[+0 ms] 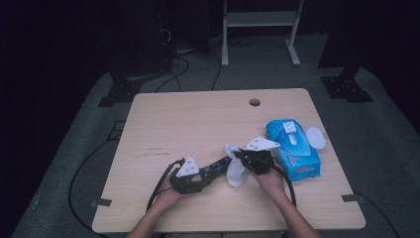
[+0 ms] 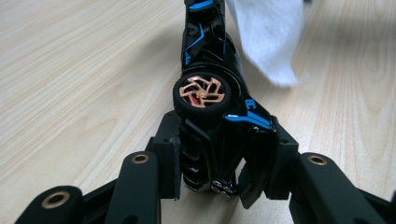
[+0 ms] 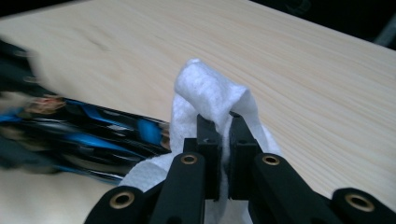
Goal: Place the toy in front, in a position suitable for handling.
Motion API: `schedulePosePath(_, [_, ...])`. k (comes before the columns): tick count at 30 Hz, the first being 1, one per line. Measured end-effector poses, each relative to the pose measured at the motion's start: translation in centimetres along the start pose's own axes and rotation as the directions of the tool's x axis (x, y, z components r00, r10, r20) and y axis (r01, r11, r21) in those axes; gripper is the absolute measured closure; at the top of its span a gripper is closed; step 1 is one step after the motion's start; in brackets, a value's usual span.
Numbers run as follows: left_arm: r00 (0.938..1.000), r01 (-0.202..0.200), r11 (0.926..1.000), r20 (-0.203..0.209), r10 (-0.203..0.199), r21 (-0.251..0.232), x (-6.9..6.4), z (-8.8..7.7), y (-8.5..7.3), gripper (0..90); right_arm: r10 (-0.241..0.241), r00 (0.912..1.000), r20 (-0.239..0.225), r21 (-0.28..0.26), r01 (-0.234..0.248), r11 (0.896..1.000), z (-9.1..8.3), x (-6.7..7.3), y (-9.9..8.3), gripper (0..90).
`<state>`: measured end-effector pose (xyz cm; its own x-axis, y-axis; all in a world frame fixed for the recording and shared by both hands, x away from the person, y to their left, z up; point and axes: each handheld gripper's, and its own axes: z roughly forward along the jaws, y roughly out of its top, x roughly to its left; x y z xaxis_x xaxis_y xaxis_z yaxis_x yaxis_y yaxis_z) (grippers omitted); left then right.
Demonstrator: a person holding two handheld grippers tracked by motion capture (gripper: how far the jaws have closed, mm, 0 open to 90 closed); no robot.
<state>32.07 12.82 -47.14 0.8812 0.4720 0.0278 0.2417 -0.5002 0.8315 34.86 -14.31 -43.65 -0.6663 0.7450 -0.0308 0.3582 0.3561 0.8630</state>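
Toy car (image 2: 210,93), black with blue trim and a copper-coloured wheel, held on its side just above the near middle of the wooden table (image 1: 198,119), its length running from the left gripper toward the right one. The left gripper (image 2: 224,168) is clamped across one end of the car, a jaw pressed on each flank, with the wheel standing just beyond the jaw tips. A white wipe (image 3: 210,98) hangs at the car's far end; in the right gripper view it is folded over the jaw tips, and the right gripper (image 3: 224,140) is closed tight on it, the loose part of the sheet draping down against the car's body. In the high view the left gripper (image 1: 190,176) and right gripper (image 1: 255,158) sit close together, the wipe (image 1: 235,168) between them, with a hand behind each. To the right of the right gripper lies a blue pack of wipes (image 1: 294,148), its lid flipped open to the side; it is near the right gripper but not touched. Step in hand, as judged: wiping the car's body while the other gripper steadies it. The next move likely calls for drawing the wipe along the body toward the wheel with light pressure, the left grip kept firm so that the car does not twist or slip.
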Motion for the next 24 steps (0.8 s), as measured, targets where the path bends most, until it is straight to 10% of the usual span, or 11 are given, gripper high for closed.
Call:
schedulePosePath(19, [1.0,0.003,1.0,0.0,-0.003,0.002,0.0,0.0,0.0,57.9,-0.029,0.9939,-0.106,-0.02,0.027,0.999,0.4,2.5,0.4,85.3])
schedulePosePath(24, [1.0,-0.003,1.0,-0.002,0.003,0.003,0.0,0.0,0.0,57.9,-0.061,0.996,-0.065,-0.013,0.06,0.998,0.6,2.3,0.5,85.3])
